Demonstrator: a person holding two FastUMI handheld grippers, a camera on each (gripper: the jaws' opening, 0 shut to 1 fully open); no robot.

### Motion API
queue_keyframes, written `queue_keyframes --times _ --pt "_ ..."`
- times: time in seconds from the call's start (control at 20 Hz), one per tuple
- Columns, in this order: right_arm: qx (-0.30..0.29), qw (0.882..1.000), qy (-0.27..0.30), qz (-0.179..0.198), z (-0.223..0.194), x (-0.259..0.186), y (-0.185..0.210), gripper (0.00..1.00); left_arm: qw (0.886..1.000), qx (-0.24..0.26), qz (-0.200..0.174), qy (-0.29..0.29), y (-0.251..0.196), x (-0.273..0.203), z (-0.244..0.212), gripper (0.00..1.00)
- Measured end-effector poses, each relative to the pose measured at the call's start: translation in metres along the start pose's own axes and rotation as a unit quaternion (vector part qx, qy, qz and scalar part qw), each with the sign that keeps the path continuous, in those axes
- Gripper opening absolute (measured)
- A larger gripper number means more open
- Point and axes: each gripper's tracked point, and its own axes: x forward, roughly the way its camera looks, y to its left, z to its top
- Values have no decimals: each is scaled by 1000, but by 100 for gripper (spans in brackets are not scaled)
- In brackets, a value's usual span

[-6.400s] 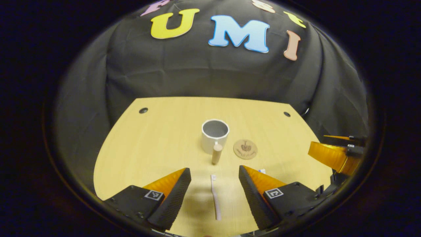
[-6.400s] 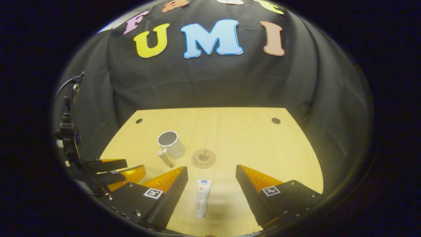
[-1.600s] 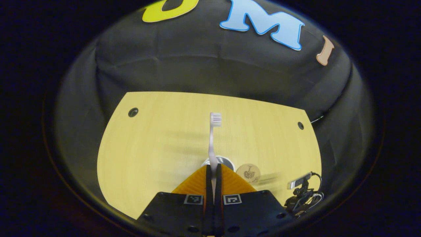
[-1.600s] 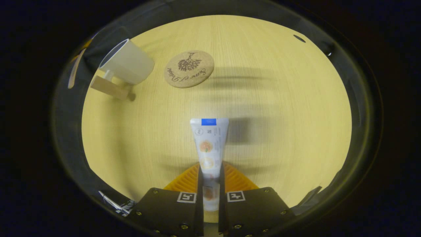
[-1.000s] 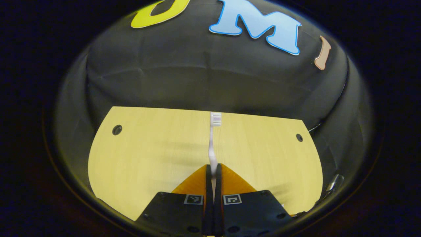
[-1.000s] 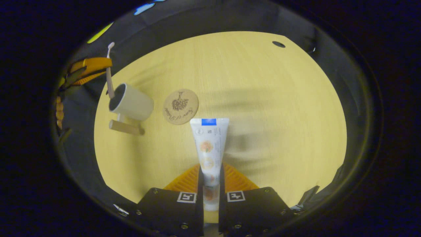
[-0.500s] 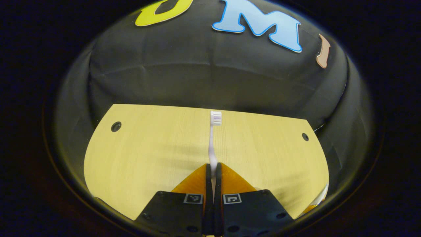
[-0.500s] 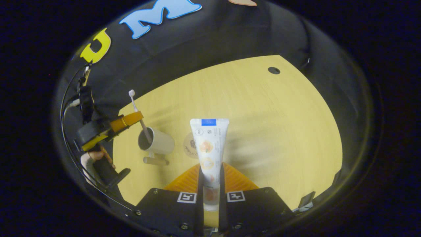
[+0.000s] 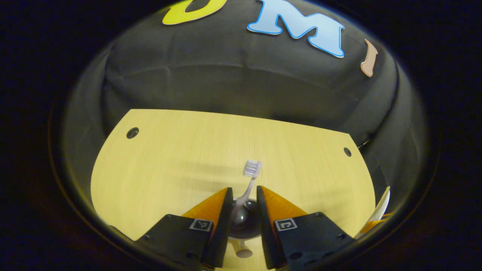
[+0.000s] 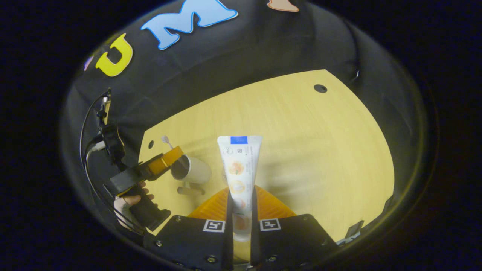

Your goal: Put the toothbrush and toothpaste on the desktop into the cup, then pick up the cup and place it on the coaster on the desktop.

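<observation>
Pink slim toothbrush (image 9: 249, 180) leaning in round cup (image 9: 244, 222); left tool (image 9: 242, 210) parted.

Left hand-held gripper (image 9: 243, 210): fingers parted, pointing steeply downward. Right hand-held gripper (image 10: 241, 210): fingers closed together, clamping. A hand (image 10: 130, 201) grips the left tool's handle from below.

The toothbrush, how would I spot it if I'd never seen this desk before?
Start at the pale yellow wooden desk and find the white cup standing near its middle. The slim pink-white toothbrush stands in that cup, leaning, its bristle head poking up above the rim, right ahead of the open left tool. It is a thin stick with bristles, unlike the wide, flat white toothpaste tube pinched in the right tool.
</observation>
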Motion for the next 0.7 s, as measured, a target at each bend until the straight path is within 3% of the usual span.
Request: queue_keyframes --times 0.05,0.15,0.7 --pt "-3 1000 -3 3 3 1 4 19 1000 2 4 -2 2 -4 -1 58" --pt "-8 1000 -11 10 10 4 14 19 1000 1 0 -8 4 -15 -2 61" --pt "-35 997 -44 48 78 55 50 19 1000 -15 17 -15 59 -73 -16 61"
